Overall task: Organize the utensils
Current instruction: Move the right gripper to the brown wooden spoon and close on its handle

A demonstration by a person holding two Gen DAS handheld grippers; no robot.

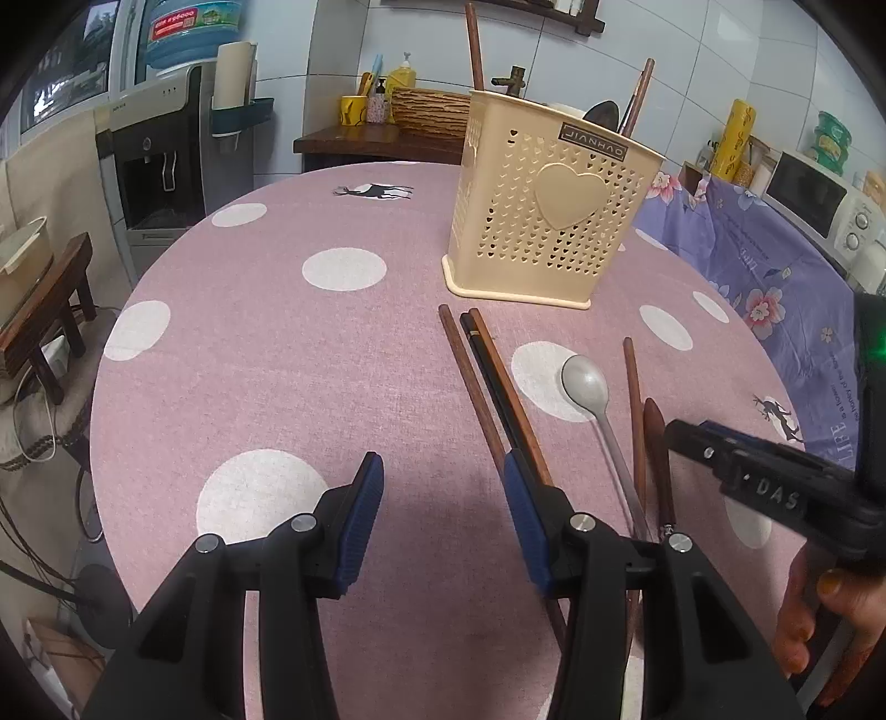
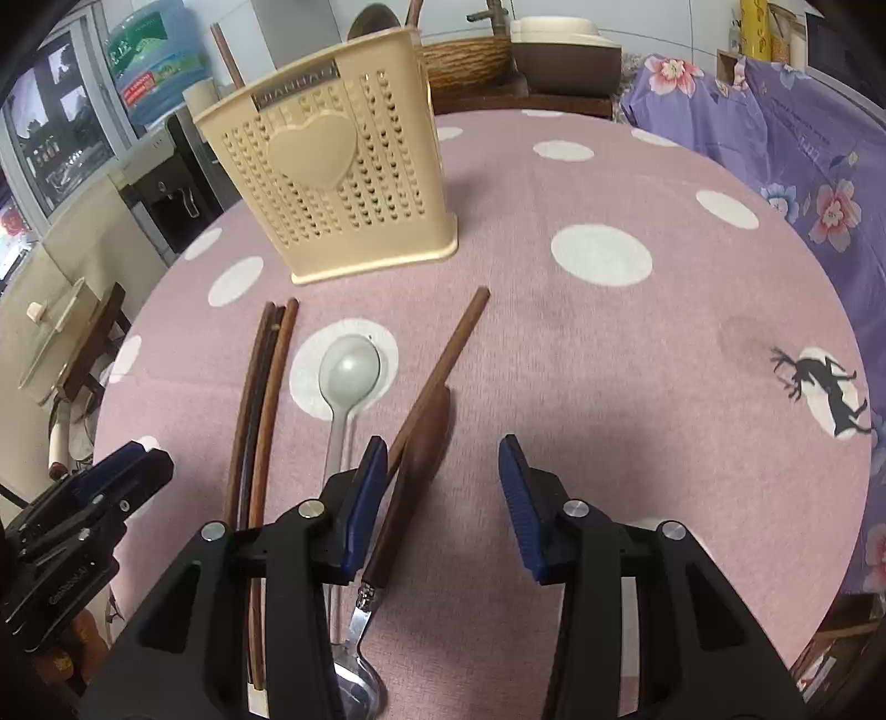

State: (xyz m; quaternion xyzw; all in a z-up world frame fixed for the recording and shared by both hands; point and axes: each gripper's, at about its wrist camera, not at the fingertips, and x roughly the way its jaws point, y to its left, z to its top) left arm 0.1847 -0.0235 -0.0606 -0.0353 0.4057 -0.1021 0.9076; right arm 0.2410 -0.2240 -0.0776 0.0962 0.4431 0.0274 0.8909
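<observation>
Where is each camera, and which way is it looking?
Left wrist: rides the left gripper, looking along its open fingers at the holder, chopsticks and grey spoon; the person's hand shows.
Right wrist: rides the right gripper, facing the holder, with the wooden-handled utensil between its open fingers.
Both share the holder, utensils and dotted tablecloth, and each sees the other gripper.

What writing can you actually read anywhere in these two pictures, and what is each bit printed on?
"JIANHAO": dark label plate near the rim of the beige utensil holder.
"DAS": raised letters on the right gripper, cut off after that.
"LIFE is a flower": purple floral cloth, running sideways; the rest is blurred.
Water jug label: too blurred to read.
Left gripper lettering: too small to read.
</observation>
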